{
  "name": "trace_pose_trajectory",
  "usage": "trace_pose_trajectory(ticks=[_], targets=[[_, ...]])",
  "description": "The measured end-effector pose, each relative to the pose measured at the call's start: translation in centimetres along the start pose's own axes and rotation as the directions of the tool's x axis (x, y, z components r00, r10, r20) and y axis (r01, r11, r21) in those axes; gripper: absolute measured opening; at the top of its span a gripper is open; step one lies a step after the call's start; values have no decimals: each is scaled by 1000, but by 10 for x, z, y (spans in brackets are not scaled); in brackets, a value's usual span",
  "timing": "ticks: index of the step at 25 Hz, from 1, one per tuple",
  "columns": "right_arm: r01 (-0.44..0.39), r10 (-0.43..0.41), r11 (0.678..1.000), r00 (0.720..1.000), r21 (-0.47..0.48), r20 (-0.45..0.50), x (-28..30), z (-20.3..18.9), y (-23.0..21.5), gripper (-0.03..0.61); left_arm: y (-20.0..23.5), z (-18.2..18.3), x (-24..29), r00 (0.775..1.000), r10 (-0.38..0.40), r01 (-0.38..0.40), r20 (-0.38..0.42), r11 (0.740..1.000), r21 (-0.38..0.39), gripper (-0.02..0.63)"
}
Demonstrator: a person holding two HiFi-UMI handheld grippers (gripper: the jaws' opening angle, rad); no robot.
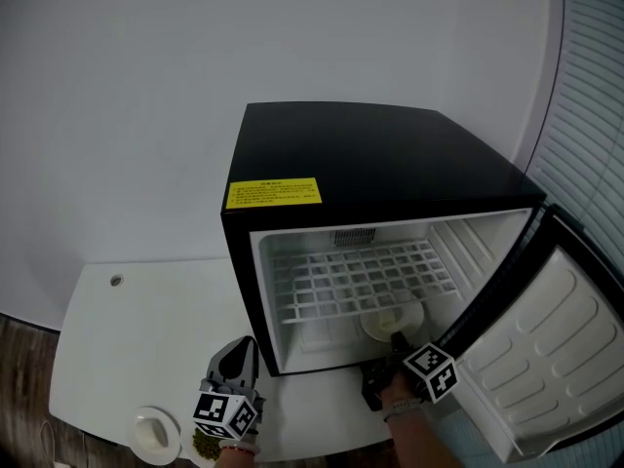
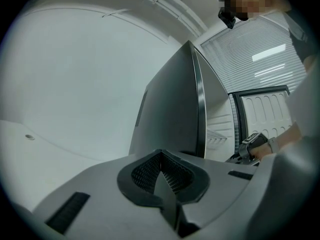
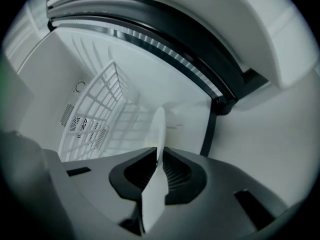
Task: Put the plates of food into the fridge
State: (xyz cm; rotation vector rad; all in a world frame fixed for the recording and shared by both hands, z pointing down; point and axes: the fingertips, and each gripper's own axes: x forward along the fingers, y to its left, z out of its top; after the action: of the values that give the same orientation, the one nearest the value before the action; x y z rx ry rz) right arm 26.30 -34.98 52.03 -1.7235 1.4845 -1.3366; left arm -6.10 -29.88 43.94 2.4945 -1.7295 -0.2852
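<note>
- Standing on the white bench [image 1: 127,330], the black fridge [image 1: 370,154] has its door [image 1: 551,344] swung wide to the right, with a yellow label [image 1: 273,193] on its top.
- The right tongs [image 1: 398,342] reach into the lower space under the wire shelf [image 1: 351,276] — clamped on the rim of a white plate [image 1: 392,320] low in the fridge. I can't tell whether it touches the floor there.
- The right gripper view shows that plate edge-on, pinched between the pads.
- The left tongs [image 1: 237,361] hover outside by the fridge's front left corner, jaws together on nothing.
- Near the bench's front edge lie a small white dish [image 1: 154,431] and, just beside it, something green [image 1: 205,445] — partly hidden.
</note>
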Motion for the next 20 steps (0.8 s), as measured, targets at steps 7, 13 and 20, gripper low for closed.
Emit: trace_pose_trajectory(ticks=[7, 13, 20], targets=[[84, -92, 956, 996, -281, -15, 5, 7, -2, 51, 0, 2, -3, 1000, -1, 1, 7, 1000, -7, 8], [143, -158, 909, 987, -391, -5, 8, 13, -10, 94, -3, 0, -4, 1000, -6, 6, 4, 1000, -14, 8], [150, -159, 861, 987, -487, 22, 7, 14, -9, 198, -3, -2, -5, 1000, -4, 4, -1, 1000, -18, 8]])
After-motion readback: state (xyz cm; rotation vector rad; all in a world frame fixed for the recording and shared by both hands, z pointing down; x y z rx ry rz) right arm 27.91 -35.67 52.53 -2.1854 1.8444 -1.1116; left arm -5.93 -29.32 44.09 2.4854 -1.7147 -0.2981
